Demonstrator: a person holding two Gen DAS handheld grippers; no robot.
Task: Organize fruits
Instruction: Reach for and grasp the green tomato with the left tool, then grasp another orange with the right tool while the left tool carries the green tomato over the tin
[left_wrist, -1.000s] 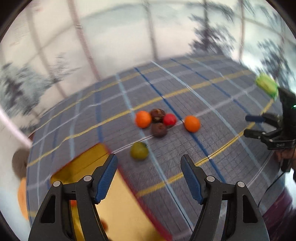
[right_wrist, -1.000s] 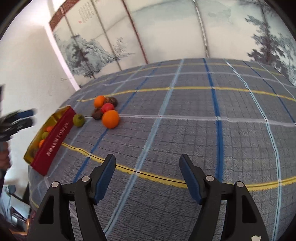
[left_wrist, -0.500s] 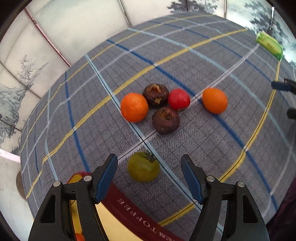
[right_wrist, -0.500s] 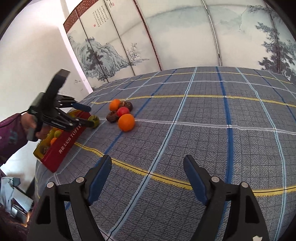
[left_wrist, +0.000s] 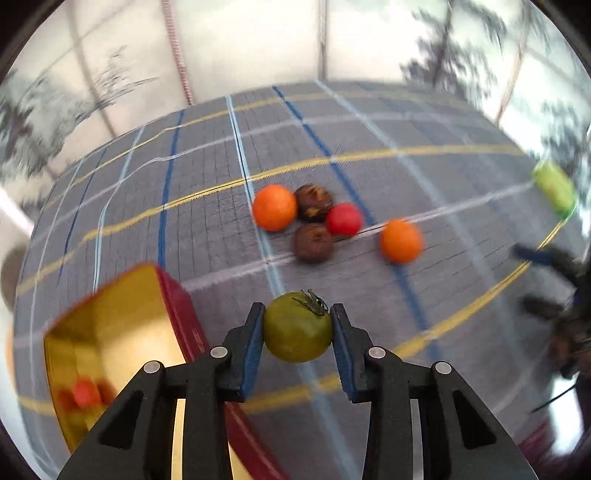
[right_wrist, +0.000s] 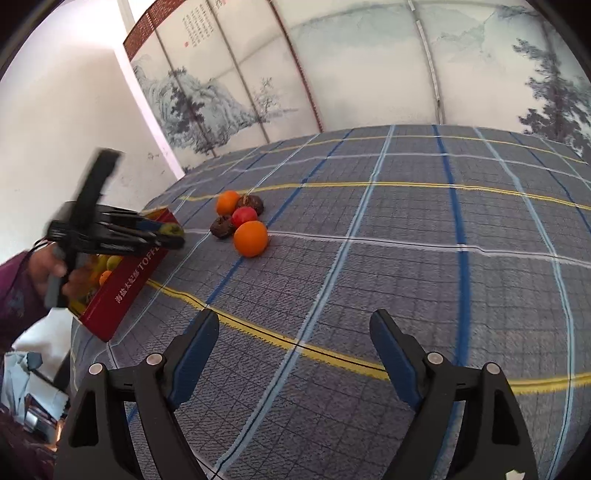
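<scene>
A green tomato (left_wrist: 297, 332) with a dark stem sits between the blue pads of my left gripper (left_wrist: 297, 309), whose jaws are closing and press on both its sides. The left gripper (right_wrist: 173, 234) shows in the right wrist view at the corner of the red box (right_wrist: 125, 291). On the checked cloth beyond lie two oranges (left_wrist: 275, 207) (left_wrist: 400, 240), a red tomato (left_wrist: 343, 219) and two brown fruits (left_wrist: 314, 197) (left_wrist: 313, 243). My right gripper (right_wrist: 294, 321) hovers over bare cloth, its jaws opening with nothing between them.
The red box with a gold inside (left_wrist: 122, 314) lies at the table's left edge and holds several small fruits. A green packet (left_wrist: 554, 188) rests at the far right. A painted folding screen (right_wrist: 369, 66) stands behind the table. A person's hand (right_wrist: 59, 273) holds the left gripper.
My left gripper came down over the green tomato and its jaws closed onto it. The right gripper's jaws spread a little wider; it stayed over the same patch of cloth.
</scene>
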